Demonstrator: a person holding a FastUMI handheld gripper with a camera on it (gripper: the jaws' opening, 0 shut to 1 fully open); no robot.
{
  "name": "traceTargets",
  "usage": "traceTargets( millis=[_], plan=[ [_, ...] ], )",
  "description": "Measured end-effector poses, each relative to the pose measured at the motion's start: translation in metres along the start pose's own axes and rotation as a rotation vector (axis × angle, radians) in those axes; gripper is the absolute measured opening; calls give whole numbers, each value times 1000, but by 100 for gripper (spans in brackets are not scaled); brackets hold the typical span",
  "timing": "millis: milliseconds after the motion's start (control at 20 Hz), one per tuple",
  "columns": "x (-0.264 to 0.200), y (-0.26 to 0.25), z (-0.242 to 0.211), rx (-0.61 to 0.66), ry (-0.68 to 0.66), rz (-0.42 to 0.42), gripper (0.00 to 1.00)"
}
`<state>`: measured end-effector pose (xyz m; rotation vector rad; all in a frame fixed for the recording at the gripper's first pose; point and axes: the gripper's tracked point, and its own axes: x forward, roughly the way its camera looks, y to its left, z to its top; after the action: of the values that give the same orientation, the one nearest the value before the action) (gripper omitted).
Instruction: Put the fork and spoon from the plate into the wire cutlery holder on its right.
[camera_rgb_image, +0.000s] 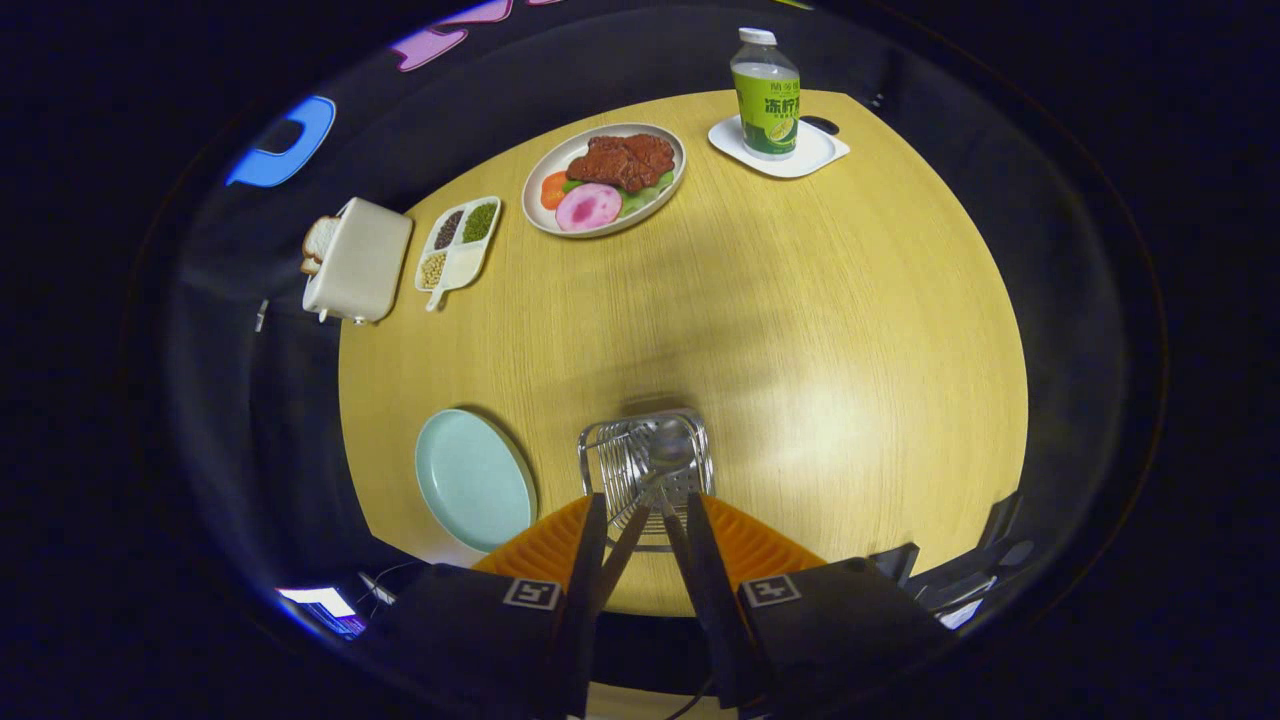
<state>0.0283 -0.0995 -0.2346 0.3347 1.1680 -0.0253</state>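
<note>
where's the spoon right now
In the gripper view the spoon stands in the wire cutlery holder, just ahead of the gripper, right of the light blue plate; its handle runs back between the fingers.

A pale wood-grain surface (800, 300) sits under soft overhead light, with a bright sheen near its middle; dark booth wall (600, 60) wraps round behind it.

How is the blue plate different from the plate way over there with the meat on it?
The light blue plate is bare, while the white plate holds meat, a pink slice and greens. The blue plate lies near the tool, left of the wire cutlery holder; the white plate lies far beyond it, by the bottle. Both lie flat on the wooden table. The tool's fingers hold a utensil handle over the holder.
</note>
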Motion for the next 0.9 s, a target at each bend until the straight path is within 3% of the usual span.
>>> traceTargets(
  millis=[50, 100, 200, 550, 900],
  plan=[
    [-10, 7, 4, -3, -32, 22, 57],
    [-21, 13, 8, -12, -68, 40, 75],
    [-43, 23, 20, -34, -164, 61, 99],
    [-182, 64, 86, -174, -694, 71, 99],
    [-312, 117, 99, -280, -1119, 65, 99]
  ],
)
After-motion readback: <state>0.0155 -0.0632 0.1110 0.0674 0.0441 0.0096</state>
